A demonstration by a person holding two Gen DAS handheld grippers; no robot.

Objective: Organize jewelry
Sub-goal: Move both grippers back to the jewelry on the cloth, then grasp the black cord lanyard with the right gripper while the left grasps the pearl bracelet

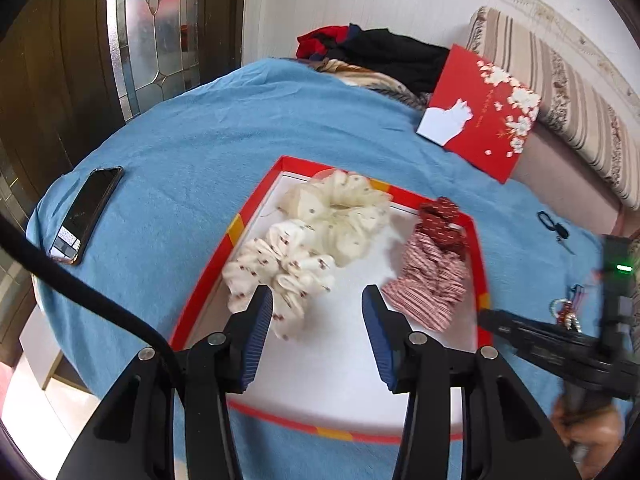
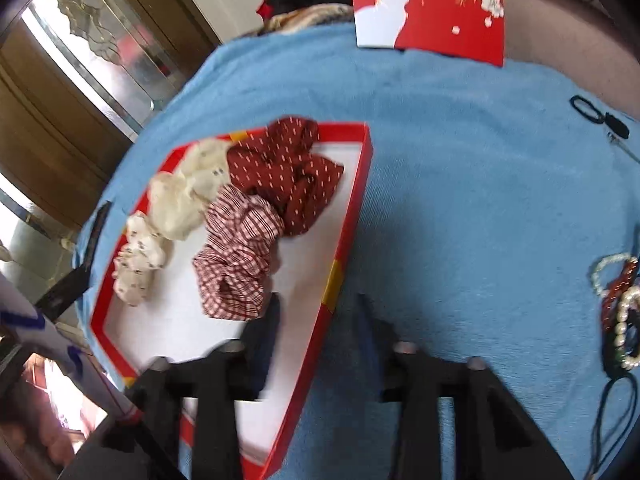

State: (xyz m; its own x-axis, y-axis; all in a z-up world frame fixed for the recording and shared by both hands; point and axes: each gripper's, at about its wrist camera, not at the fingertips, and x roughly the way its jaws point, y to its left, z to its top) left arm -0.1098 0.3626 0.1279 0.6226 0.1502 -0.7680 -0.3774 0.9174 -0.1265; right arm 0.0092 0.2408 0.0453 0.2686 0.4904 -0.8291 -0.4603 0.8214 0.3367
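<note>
A red-rimmed box [image 1: 256, 200] with a white floor lies on the blue blanket. In it lie two cream scrunchies [image 1: 340, 212] [image 1: 280, 272], a red-and-white striped scrunchie [image 1: 432, 280] and a dark red one [image 1: 444, 220]. The box [image 2: 352, 200] and scrunchies [image 2: 240, 252] [image 2: 288, 172] also show in the right wrist view. My left gripper [image 1: 318, 296] is open and empty over the box. My right gripper [image 2: 320, 300] is open and empty over the box's right rim, blurred. Bead and pearl bracelets [image 2: 620, 308] lie on the blanket to its right.
A phone [image 1: 86, 214] lies on the blanket at left. The red box lid [image 1: 480, 112] leans at the back right. Clothes [image 1: 372, 52] are piled behind. A black hair tie and clip [image 2: 596, 116] lie at far right. A striped cushion [image 1: 560, 92] runs along the right.
</note>
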